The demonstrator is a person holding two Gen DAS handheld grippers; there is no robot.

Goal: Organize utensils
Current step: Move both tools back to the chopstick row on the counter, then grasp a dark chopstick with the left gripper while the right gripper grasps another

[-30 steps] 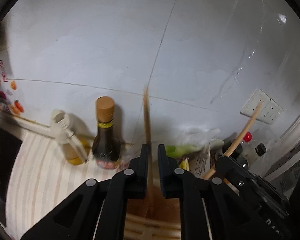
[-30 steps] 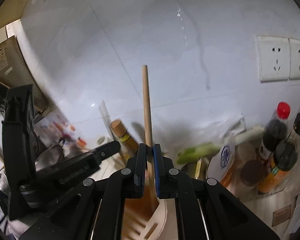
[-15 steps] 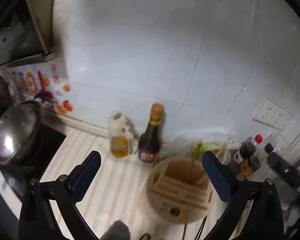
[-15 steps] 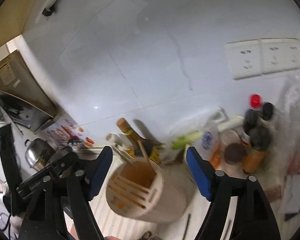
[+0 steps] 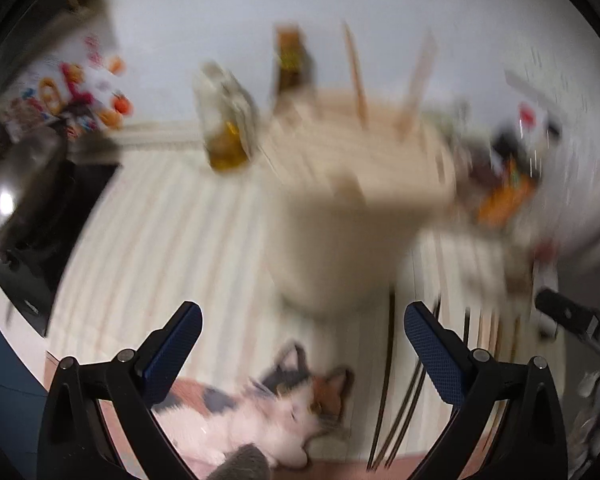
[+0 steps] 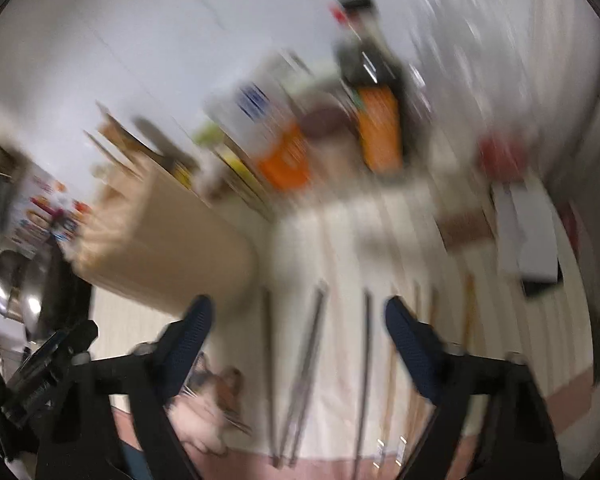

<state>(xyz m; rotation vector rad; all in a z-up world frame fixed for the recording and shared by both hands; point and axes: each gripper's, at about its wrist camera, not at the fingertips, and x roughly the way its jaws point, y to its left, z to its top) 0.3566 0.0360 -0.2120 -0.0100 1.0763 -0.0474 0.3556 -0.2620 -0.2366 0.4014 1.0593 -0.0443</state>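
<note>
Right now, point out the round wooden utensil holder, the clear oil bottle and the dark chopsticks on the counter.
Round wooden utensil holder (image 5: 352, 216): left wrist view, side wall.
Clear oil bottle (image 5: 226, 148): left wrist view, oil-filled base.
Dark chopsticks (image 6: 310, 364): right wrist view, mid-shaft.

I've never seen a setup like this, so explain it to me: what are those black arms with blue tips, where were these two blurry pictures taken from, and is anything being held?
A person holds a two-finger tool in each hand, with a camera looking along the jaws. One picture comes from the left gripper, the other from the right gripper. Both stand open and hold nothing; the right jaws have just been closing a little. Below them, on the striped counter, stand a wooden utensil holder with sticks in it and an oil bottle. Loose chopsticks lie nearby, beside a cat picture.
</note>
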